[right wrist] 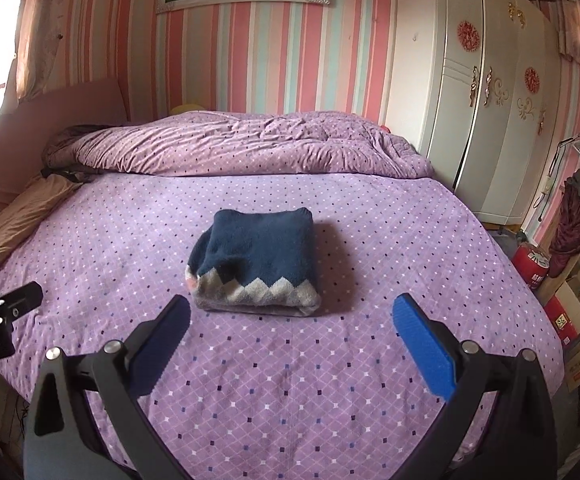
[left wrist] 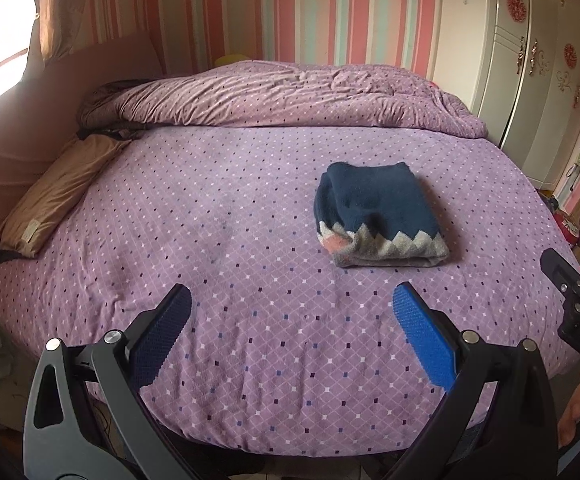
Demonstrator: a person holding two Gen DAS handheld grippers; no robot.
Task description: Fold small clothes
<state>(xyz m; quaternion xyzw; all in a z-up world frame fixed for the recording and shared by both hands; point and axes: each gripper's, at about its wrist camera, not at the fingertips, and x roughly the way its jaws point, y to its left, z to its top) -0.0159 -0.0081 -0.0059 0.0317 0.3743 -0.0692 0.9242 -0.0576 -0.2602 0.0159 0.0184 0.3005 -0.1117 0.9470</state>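
Observation:
A small navy knit sweater [left wrist: 378, 216] with a grey and white zigzag hem and a pink patch lies folded into a compact rectangle on the purple dotted bedsheet [left wrist: 226, 248]. My left gripper [left wrist: 292, 300] is open and empty, held above the sheet near the bed's front edge, with the sweater ahead and to the right. In the right wrist view the folded sweater [right wrist: 256, 262] lies just beyond my right gripper [right wrist: 290, 312], which is open and empty and apart from it.
A bunched purple quilt [left wrist: 290, 96] lies across the far side of the bed. A tan pillow [left wrist: 58, 192] lies at the left. A white wardrobe [right wrist: 490, 100] stands at the right, with boxes and a red canister [right wrist: 534, 264] on the floor.

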